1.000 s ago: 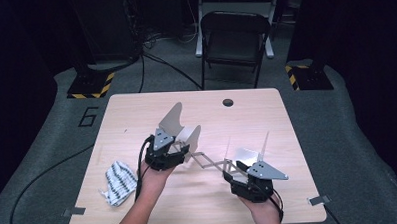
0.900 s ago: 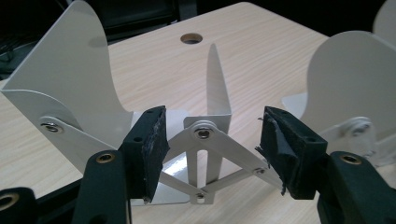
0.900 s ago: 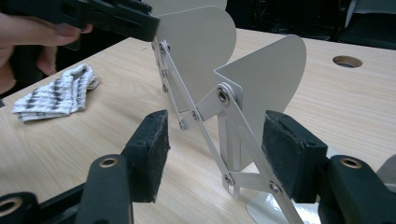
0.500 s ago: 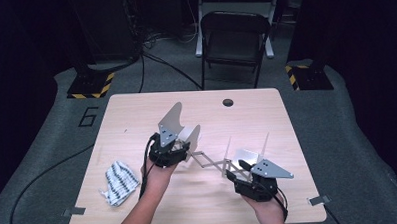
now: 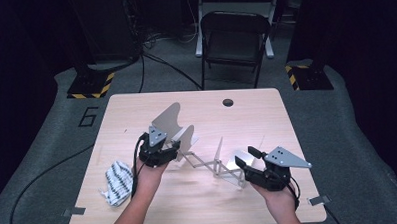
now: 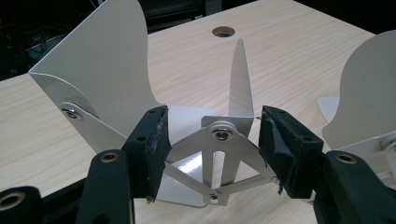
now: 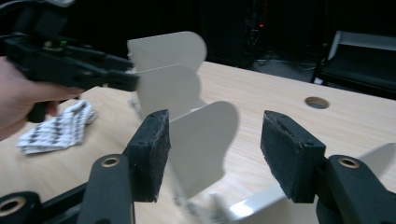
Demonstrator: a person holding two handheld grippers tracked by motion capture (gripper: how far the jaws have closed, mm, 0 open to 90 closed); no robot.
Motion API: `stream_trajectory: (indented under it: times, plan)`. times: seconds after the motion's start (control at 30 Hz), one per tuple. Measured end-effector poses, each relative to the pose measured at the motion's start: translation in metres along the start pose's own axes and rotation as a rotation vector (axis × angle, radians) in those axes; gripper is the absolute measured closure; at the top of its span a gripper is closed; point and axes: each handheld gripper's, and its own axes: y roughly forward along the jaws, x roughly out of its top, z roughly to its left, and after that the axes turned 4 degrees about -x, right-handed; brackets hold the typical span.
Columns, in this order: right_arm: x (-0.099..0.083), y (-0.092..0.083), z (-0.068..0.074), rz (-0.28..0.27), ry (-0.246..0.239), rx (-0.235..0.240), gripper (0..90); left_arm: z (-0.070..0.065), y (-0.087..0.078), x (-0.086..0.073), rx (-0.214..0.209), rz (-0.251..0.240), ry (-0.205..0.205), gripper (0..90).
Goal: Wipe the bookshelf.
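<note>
Dark floor and a folding chair [image 5: 234, 38] lie beyond the pale wooden bench [image 5: 136, 109], where a white expanding file rack [image 5: 208, 159], upright plates joined by a scissor linkage, stands stretched across the middle. The left tool [image 5: 175, 152] sits at the rack's left end; in the left gripper view its pads stand apart on either side of the linkage pivot [image 6: 221, 134], not pressing it. The right tool [image 5: 242, 158] hovers at the rack's right end, jaws wide around a plate [image 7: 201, 140] without touching.

To do this step well, I judge each tool should close squarely on a linkage or plate edge, not a loose corner, then both move along the rack's length evenly so the scissor arms fold without twisting. A striped cloth [image 5: 116, 181] lies near left, apart from the rack.
</note>
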Motion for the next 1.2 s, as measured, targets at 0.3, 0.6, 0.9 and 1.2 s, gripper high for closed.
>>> stream_trajectory:
  times: [0.3,0.6,0.9,1.2]
  plan:
    - [0.005,0.013,-0.034,0.023,0.022,-0.082,40.7,0.001,-0.005,-0.003,0.004,0.000,-0.005,40.3]
    - [0.005,0.024,-0.061,0.055,0.025,-0.139,40.2,-0.004,-0.005,-0.007,-0.031,-0.015,-0.040,32.5]
    - [0.000,0.031,-0.081,0.079,0.064,-0.131,39.2,-0.005,-0.001,-0.009,-0.035,-0.002,-0.038,33.7]
    - [0.001,0.041,-0.088,0.097,0.083,-0.090,38.9,-0.005,0.000,-0.010,-0.035,-0.004,-0.043,34.5]
